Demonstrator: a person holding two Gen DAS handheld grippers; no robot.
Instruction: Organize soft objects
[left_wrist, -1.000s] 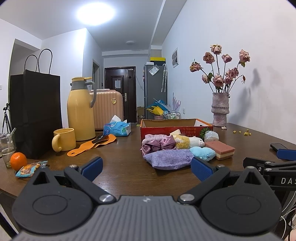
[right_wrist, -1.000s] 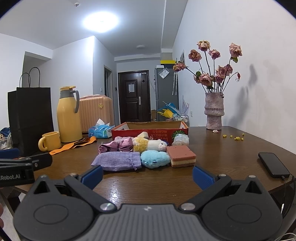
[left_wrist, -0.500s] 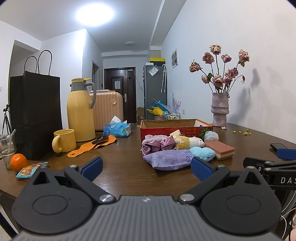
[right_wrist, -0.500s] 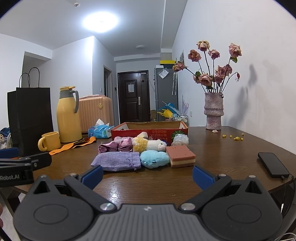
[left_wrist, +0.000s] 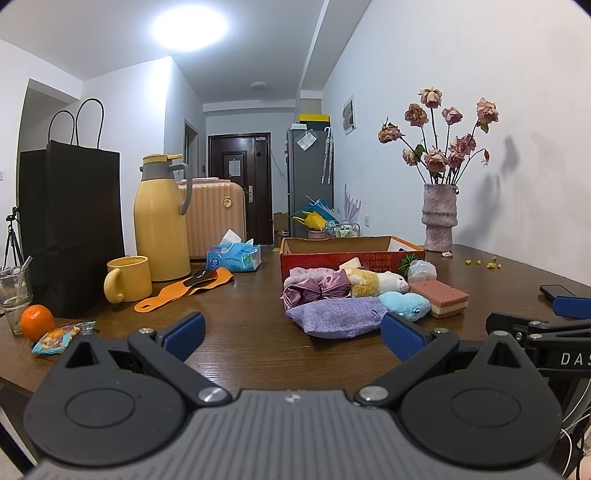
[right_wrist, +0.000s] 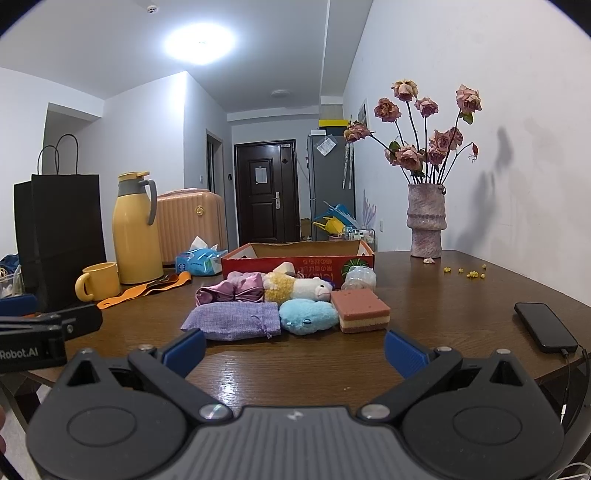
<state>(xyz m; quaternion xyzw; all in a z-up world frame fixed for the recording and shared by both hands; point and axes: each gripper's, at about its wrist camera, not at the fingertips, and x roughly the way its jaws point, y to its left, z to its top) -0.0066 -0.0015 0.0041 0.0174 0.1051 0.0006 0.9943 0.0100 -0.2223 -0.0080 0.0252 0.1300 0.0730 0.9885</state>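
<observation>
Both my tongs, left (left_wrist: 291, 332) and right (right_wrist: 293, 347), are spread wide and empty. Soft pile sits before the box (right_wrist: 295, 258). I approach the pouch (right_wrist: 236, 321) low, pinching mid-body.

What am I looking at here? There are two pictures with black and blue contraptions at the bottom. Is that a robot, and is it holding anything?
No robot: a person holds a two-finger tool in each hand, each with a camera looking along its fingers. One picture is from the left gripper, the other from the right gripper. Both have their jaws wide open and hold nothing. On the brown wooden table lie soft things: a flat purple cloth pouch, a fluffy light blue plush toy, a pink layered sponge block, a shiny pink satin scrunchie and a white and yellow plush animal. Behind them stands an open red cardboard box.
</observation>
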